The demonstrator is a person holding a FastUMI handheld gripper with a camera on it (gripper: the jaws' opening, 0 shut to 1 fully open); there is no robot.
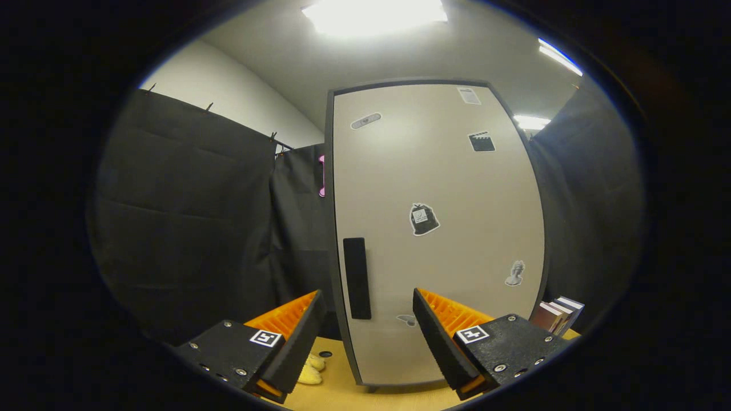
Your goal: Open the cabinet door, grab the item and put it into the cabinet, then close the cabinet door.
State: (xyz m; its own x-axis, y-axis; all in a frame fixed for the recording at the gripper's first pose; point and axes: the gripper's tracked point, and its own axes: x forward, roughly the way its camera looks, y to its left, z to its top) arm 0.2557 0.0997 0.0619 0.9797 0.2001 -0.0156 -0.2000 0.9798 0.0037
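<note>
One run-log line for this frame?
cabinet door: shut | gripper: open, fingers flank the handle | yellow item: on table

A pale yellow object on the tan worktop lies partly hidden behind the open claw's left finger; its identity is unclear.

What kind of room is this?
Probably a small test booth, not a real home: black cloth walls hang around a lone closed cabinet on a bare table. The open gripper points at the cabinet's black handle.
</note>
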